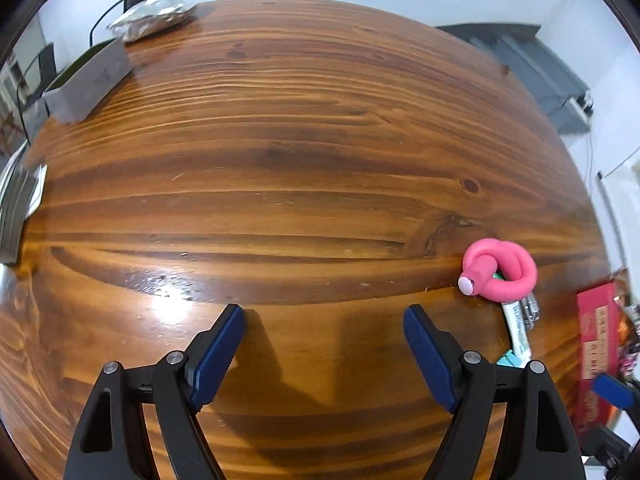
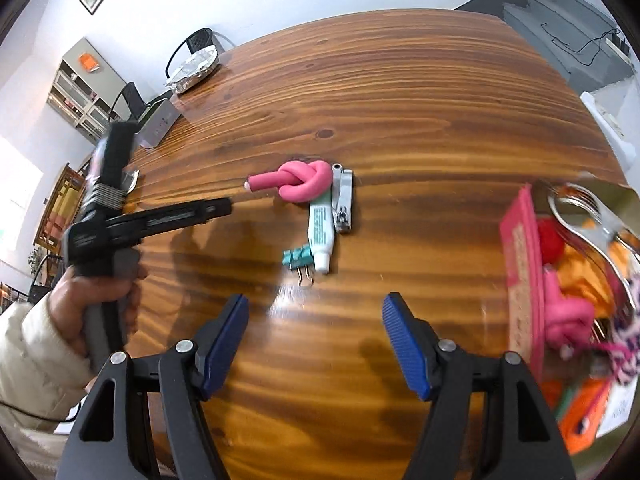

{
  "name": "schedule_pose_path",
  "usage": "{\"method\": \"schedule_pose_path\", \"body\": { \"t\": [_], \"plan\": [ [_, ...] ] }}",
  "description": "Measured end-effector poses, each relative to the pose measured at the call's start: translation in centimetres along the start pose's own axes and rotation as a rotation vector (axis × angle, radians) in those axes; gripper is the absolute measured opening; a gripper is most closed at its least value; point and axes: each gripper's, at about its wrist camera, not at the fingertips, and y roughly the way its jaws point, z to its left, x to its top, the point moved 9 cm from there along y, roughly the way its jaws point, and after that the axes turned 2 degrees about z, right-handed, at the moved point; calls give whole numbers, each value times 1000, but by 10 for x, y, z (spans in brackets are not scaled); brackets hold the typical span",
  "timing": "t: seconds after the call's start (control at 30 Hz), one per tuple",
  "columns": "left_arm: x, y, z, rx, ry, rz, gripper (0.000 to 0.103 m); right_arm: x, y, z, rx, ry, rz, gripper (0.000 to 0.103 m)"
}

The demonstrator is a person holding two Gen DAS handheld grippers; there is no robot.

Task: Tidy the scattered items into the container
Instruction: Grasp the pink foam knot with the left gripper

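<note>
A knotted pink foam roller (image 2: 303, 184), nail clipper (image 2: 342, 202), small tube (image 2: 321, 232) and teal binder clips (image 2: 298, 259) huddle mid-table, touching, well off the edges. The box (image 2: 520, 280) sits by the right edge. Both the left gripper (image 1: 324, 350) and right gripper (image 2: 316, 340) are spread, empty. Best to single out the roller on top first, closing across its knot.

Bare wood fills the middle of the tabletop (image 2: 400, 100), open for a claw to pass. One tight cluster stands in the way: a knotted pink foam roller (image 2: 304, 184), nail clipper (image 2: 343, 200), small tube (image 2: 321, 232) and teal binder clips (image 2: 298, 260), touching or just beside each other. The red container (image 2: 520, 272) blocks the right edge; a grey box (image 2: 158, 124) and foil-covered dish (image 2: 194, 68) line the far left.
</note>
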Motion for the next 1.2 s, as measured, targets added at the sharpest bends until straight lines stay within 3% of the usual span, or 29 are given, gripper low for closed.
{"method": "schedule_pose_path", "body": {
  "t": [0.17,0.37,0.53,0.6,0.7,0.83,0.9,1.2],
  "plan": [
    [7,-8,-19,-75,55,-25,83,9,11,8,-7,-10,14,73],
    [24,-2,-75,-173,184,-24,83,3,16,1,-23,19,35,73],
    [33,7,-111,-202,269,-17,86,-1,16,-11,-34,69,38,73],
    [34,12,-122,-197,307,-22,93,-3,16,-14,-36,82,40,73],
    [37,23,-135,-182,365,-21,93,-4,16,-16,-38,90,42,74],
    [36,32,-134,-165,388,-16,91,-3,16,-17,-38,88,46,74],
    [34,38,-126,-148,369,7,65,-3,17,-17,-38,83,47,74],
    [35,24,-68,-92,210,8,65,9,27,-13,-28,50,49,74]
  ]
}}
